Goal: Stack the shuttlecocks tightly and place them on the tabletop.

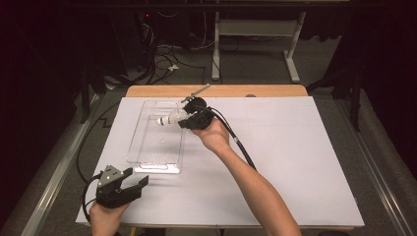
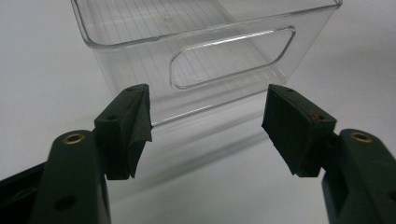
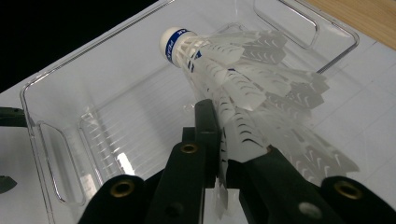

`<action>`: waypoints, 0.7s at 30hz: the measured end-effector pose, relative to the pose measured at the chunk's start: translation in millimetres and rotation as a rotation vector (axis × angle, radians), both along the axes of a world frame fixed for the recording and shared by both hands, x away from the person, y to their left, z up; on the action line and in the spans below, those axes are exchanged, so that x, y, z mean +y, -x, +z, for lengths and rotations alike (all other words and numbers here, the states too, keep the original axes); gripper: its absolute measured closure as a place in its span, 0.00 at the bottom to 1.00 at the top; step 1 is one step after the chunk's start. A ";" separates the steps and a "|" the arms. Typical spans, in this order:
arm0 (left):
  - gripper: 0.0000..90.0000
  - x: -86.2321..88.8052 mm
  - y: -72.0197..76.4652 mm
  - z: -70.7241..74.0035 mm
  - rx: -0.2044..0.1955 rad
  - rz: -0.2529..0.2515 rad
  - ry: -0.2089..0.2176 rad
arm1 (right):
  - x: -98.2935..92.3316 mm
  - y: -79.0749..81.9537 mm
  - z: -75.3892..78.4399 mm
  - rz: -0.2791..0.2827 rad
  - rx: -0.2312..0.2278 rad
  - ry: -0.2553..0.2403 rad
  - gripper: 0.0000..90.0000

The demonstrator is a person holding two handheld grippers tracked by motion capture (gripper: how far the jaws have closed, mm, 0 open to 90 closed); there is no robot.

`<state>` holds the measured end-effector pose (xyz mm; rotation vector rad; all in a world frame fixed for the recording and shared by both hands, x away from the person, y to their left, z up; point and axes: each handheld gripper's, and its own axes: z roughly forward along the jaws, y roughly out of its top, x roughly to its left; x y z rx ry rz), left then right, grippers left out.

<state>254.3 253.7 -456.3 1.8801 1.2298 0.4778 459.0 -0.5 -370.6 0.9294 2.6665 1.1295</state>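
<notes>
A white shuttlecock point(image 1: 168, 119) with a blue band at its cork is held over the clear plastic bin point(image 1: 145, 147). My right gripper point(image 1: 189, 119) is shut on its feather skirt, cork pointing left in the high view. In the right gripper view the shuttlecock point(image 3: 224, 70) rises from between the closed jaws, with the clear bin point(image 3: 51, 121) below it. My left gripper point(image 1: 137, 178) rests near the table's front left corner, jaws wide apart. In the left gripper view the left gripper point(image 2: 208, 123) stands open with nothing between its pads, facing the bin's handle cutout point(image 2: 233, 56).
A white sheet point(image 1: 305, 162) covers the wooden table point(image 1: 275, 91). A cable point(image 1: 241, 145) trails from the right gripper along the forearm. Desk legs point(image 1: 292, 49) and loose cords point(image 1: 164, 61) lie on the floor beyond the far edge.
</notes>
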 end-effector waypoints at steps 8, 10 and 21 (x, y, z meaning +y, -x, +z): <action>0.37 0.3 -0.1 0.0 0.002 -0.003 -0.002 | 4.0 0.0 0.6 0.002 0.002 -0.002 0.99; 0.37 0.2 0.0 0.1 0.001 -0.003 -0.003 | 5.9 -0.6 0.8 0.006 -0.001 -0.001 0.99; 0.37 0.8 0.5 0.4 0.000 -0.006 -0.003 | 17.1 -2.3 2.3 0.013 0.001 0.002 0.99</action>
